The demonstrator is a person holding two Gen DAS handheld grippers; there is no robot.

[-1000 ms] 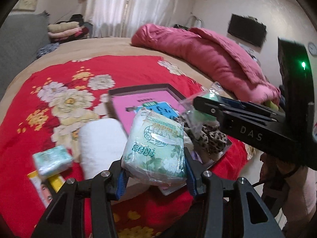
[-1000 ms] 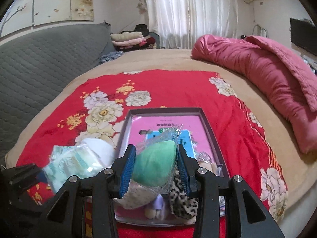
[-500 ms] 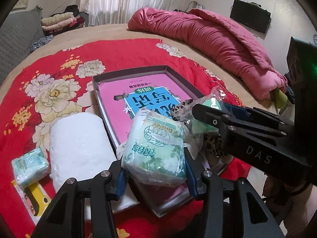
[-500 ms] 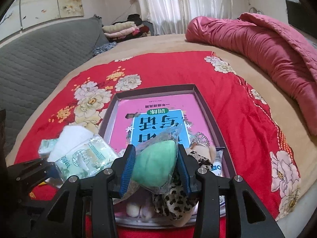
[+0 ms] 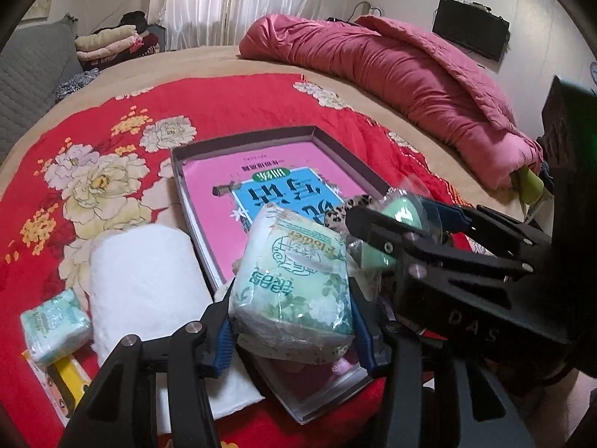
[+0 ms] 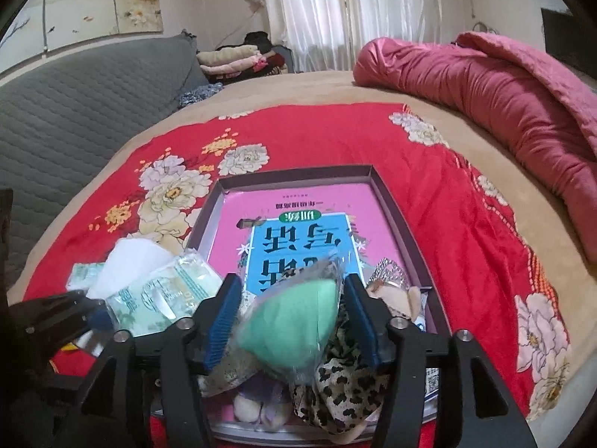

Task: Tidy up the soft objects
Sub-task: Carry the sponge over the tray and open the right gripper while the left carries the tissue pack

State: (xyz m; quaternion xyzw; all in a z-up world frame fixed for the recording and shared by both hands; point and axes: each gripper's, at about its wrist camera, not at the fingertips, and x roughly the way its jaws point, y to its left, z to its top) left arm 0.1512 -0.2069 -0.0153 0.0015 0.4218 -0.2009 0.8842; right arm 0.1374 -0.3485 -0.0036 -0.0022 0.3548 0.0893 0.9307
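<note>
Releasing step, both hands over near end of box (image 6: 388, 201) on red flowered bedspread (image 6: 317, 138).

Left tongs (image 5: 291, 321): opening, tissue pack (image 5: 294, 283) between the blue pads, still looks touched on both sides, so counted as pinched. Pack hangs over near left corner of box, partly past the wall, beside white towel roll (image 5: 145, 261).

Right tongs (image 6: 291, 317): opening, spread wide now; green sponge in clear bag (image 6: 291, 321) sits between pads with gaps showing on both sides, not squeezed. Sponge rests on pile in near end of box: leopard cloth (image 6: 347, 384), small plush toy (image 6: 391, 295). Pink and blue book (image 6: 298, 231) lies flat in box floor.

Still outside box: towel roll, 1 small tissue pack (image 5: 52, 321), yellow packet (image 5: 67, 373) under it.

How to do it well, judged from this:
- Shift tissue pack further over box floor before letting go fully, otherwise likely to tip off the wall onto bedspread.
- Open wide, then lift straight back; plastic wrap could cling to pads.
- Keep the 2 tongs apart on withdrawal; close together now, could knock each other.
- Avoid dragging bag of sponge out on retreat.
- Pile soft and uneven, sponge may roll; check settling.
</note>
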